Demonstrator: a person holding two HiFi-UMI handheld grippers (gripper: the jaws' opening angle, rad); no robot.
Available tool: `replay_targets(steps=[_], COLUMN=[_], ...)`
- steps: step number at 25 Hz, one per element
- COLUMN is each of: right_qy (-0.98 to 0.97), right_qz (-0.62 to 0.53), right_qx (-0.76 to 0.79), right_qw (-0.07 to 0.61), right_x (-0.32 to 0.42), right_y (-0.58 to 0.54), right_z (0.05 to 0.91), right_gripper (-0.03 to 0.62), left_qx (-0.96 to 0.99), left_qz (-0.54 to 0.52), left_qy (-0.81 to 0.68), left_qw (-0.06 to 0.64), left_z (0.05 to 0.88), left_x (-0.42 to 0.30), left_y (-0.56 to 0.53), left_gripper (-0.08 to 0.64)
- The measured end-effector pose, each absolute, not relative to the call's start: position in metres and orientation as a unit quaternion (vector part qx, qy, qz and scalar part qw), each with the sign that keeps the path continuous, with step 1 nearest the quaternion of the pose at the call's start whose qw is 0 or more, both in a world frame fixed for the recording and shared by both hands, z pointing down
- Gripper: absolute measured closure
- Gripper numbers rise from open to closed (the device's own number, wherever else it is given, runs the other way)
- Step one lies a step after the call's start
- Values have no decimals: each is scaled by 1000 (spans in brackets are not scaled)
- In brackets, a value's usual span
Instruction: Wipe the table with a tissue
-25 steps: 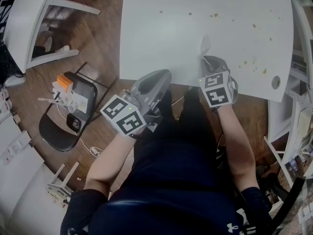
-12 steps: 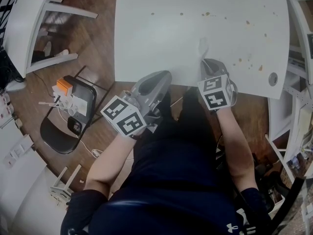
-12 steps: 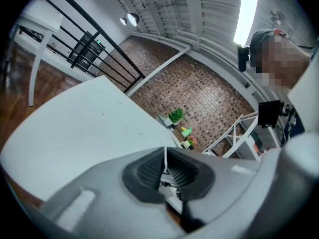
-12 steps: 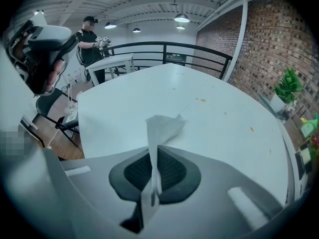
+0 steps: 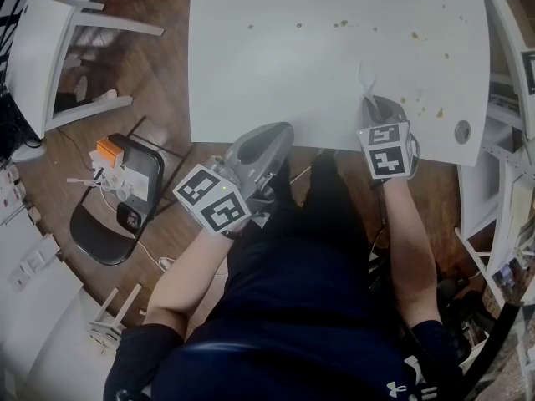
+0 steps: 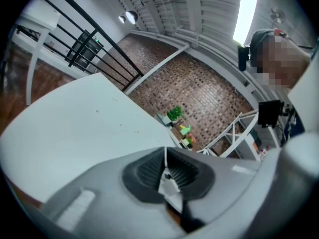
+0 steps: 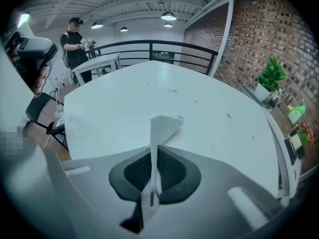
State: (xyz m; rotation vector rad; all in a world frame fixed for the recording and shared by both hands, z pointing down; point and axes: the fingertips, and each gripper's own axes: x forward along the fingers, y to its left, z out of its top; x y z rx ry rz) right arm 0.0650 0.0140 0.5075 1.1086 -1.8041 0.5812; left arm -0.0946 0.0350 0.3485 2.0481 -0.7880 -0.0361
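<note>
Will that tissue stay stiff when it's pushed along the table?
Probably floppy: the tissue is a thin sheet, its tip bent over above the right tongs. Seemingly very light, it would likely crumple against the table.

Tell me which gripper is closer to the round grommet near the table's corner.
Right. The right gripper, holding a tissue, is over the table just left of the round grommet; the left gripper sits at the table's near edge, much farther left.

We see a white table [image 5: 276,73] with a round grommet [image 5: 462,131] near its right corner. Brown crumbs [image 5: 415,35] lie scattered on it, some just beside the grommet, others well beyond it.
</note>
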Motion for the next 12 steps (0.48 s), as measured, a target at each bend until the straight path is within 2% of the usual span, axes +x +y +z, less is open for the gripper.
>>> replay_targets(steps=[12], right_qy=[-716], right_qz=[249], right_qx=[473], right_qw=[449], right_x=[79], right_y=[18], right_z=[509], right_gripper=[581], left_qx=[834], left_qz=[-11], left_qy=[-312], left_qw=[456], left_z=[347], left_x=[-88], left_y=[36], left_gripper=[549])
